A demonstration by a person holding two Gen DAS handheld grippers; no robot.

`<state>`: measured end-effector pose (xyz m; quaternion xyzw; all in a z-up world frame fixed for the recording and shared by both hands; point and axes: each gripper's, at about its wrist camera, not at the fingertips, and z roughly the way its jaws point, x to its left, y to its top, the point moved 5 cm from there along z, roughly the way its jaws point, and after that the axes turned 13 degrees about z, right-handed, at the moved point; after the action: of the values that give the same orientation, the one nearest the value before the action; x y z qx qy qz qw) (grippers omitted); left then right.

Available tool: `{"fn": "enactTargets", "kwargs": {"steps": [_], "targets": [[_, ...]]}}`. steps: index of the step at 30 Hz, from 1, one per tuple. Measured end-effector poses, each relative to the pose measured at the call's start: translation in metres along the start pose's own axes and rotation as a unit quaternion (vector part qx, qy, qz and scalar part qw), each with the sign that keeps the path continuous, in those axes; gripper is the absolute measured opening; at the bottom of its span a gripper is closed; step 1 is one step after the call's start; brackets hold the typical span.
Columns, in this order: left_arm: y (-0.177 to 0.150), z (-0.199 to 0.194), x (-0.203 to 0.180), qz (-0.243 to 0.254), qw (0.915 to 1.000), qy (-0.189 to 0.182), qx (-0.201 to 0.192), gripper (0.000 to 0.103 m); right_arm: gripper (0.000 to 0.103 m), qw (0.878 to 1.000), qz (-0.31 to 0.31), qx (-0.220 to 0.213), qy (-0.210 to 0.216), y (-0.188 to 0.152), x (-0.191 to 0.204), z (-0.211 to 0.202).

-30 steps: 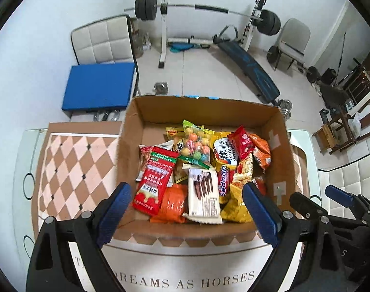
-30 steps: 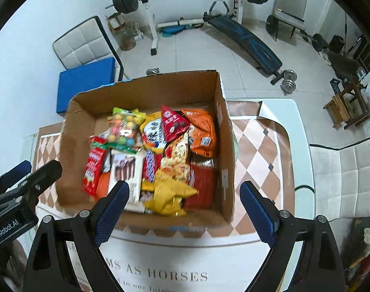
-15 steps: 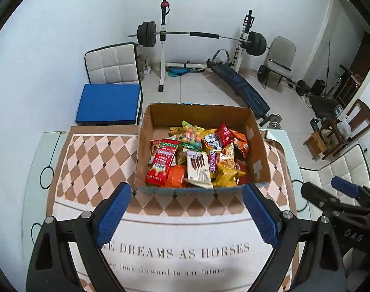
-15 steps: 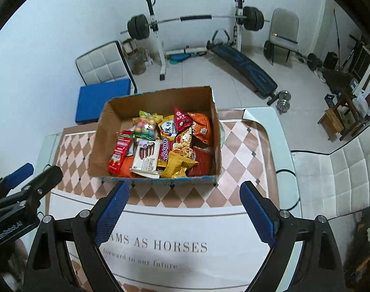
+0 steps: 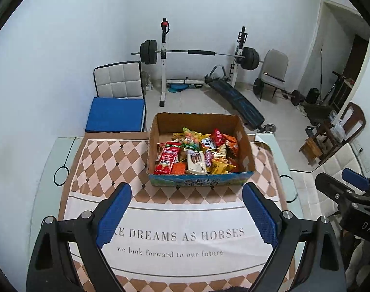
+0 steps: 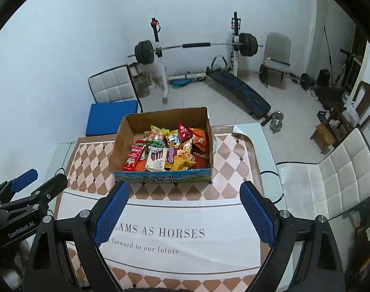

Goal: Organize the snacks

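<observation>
Both the left gripper [image 5: 186,209] and right gripper [image 6: 184,208] hung spread and empty, seemingly because every snack packet [image 5: 167,158] lay inside the cardboard box [image 5: 199,181].

You've got a brown cardboard box [image 5: 245,143] (blue printed front) on a tan-and-pink diamond-checked tablecloth [image 5: 107,160], its white band lettered grey; inside, a red packet [image 5: 167,158] beside an orange one [image 5: 179,168].

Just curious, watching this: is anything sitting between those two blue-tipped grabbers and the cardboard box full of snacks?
Nothing visible. Only bare checkered tablecloth lies between the open left gripper, the open right gripper and the brown cardboard box.
</observation>
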<state>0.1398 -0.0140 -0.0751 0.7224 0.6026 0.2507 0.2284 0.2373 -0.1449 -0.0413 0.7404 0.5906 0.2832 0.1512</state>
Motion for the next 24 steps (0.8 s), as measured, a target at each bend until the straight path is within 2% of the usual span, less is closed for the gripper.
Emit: {"fn": "enactTargets", "kwargs": {"steps": [5, 11, 13, 16, 17, 18, 24], "targets": [[-0.002, -0.022, -0.004, 0.003, 0.9998, -0.002, -0.019, 0.094, 0.095, 1.0, -0.012, -0.011, 0.009, -0.008, 0.008, -0.027], [0.0, -0.026, -0.005, 0.008, 0.9995, 0.005, -0.031, 0.094, 0.095, 1.0, -0.013, -0.02, 0.005, -0.011, 0.009, -0.034], [0.0, -0.023, -0.003, 0.005, 0.9993, 0.008, -0.036, 0.094, 0.101, 1.0, -0.01, -0.019, 0.005, -0.009, 0.009, -0.029], [0.003, -0.014, 0.001, 0.007, 0.9991, 0.016, -0.037, 0.095, 0.101, 0.999, -0.013, -0.029, -0.013, -0.004, 0.007, -0.02], [0.004, -0.011, 0.002, 0.008, 0.999, 0.019, -0.04, 0.101, 0.101, 0.999, -0.012, -0.032, -0.015, -0.002, 0.007, -0.017], [0.005, -0.008, 0.003, 0.009, 0.9989, 0.022, -0.04, 0.103, 0.101, 0.999, -0.011, -0.033, -0.016, 0.001, 0.006, -0.012], [0.011, 0.012, 0.008, 0.008, 0.998, 0.04, -0.049, 0.103, 0.101, 0.999, -0.006, -0.033, -0.027, 0.015, 0.004, 0.018]]}}
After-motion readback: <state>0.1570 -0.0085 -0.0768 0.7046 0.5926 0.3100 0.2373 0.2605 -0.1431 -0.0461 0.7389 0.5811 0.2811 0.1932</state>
